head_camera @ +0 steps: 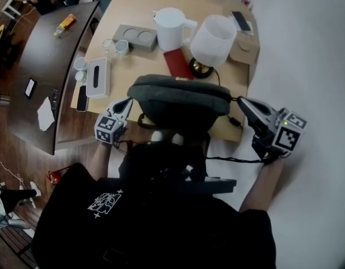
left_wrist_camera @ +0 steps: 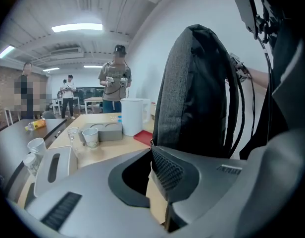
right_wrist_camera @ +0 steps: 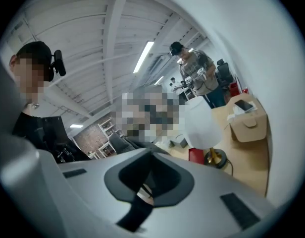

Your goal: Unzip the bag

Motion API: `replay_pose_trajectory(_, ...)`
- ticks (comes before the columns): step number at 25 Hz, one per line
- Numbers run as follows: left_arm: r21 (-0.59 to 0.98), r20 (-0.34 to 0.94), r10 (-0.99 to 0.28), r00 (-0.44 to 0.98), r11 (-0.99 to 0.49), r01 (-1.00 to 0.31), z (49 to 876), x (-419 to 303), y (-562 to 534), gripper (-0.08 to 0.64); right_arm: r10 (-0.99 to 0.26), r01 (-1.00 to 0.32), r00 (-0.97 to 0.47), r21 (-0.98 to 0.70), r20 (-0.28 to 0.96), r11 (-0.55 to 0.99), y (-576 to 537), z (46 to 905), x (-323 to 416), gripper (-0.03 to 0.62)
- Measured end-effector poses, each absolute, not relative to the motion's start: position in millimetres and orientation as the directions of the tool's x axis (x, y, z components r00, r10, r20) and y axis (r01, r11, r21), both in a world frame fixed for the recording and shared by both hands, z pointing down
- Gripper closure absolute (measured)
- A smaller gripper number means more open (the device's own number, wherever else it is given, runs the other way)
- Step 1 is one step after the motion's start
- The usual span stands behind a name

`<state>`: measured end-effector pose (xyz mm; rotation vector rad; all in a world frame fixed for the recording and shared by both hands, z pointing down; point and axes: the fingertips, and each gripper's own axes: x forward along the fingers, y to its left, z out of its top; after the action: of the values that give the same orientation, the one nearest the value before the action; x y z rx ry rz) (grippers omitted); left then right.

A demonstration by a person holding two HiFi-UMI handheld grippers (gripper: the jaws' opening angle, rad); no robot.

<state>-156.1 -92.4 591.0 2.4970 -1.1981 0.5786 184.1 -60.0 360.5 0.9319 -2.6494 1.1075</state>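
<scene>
1. The bag (head_camera: 181, 102) stood upright at the near edge of the desk (head_camera: 136, 7), between the two tools. As far as we could see it was closed, so we judged that the unzipping was not yet begun and the whole zip was left to do.
2. The left tool (left_wrist_camera: 151, 157) was just beside the left side of the bag. Its jaws were a little apart and only the desk showed in the gap, so it held nothing.
3. The right tool (right_wrist_camera: 152, 156) was near the right side of the bag, and its jaws were together. In the thin slit we saw a dark strip and a small pale piece that we could not name.
4. We could not find the zip pull in any view. The person's body hid the lower front of the bag in the head view.
</scene>
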Motion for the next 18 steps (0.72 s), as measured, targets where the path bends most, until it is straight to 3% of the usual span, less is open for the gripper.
replay_pose_trajectory(10, 0.102, 0.487, -0.685, 0.542, -0.571, -0.814, 596, -171, -94, 0.557, -0.382, -0.562, -0.824, -0.514, 0.419, 0.648, -47, 373, 146, 0.563)
replay_pose_trajectory(15, 0.111, 0.487, -0.679, 0.549, -0.576, -0.81, 597, -170, -95, 0.557, -0.36, -0.583, -0.789, -0.421, 0.497, 0.695, -42, 387, 143, 0.531)
replay_pose_trajectory(18, 0.116, 0.485, -0.678, 0.552, -0.576, -0.809, 598, -171, -96, 0.557, -0.382, -0.587, -0.793, -0.431, 0.474, 0.685, -48, 388, 142, 0.531)
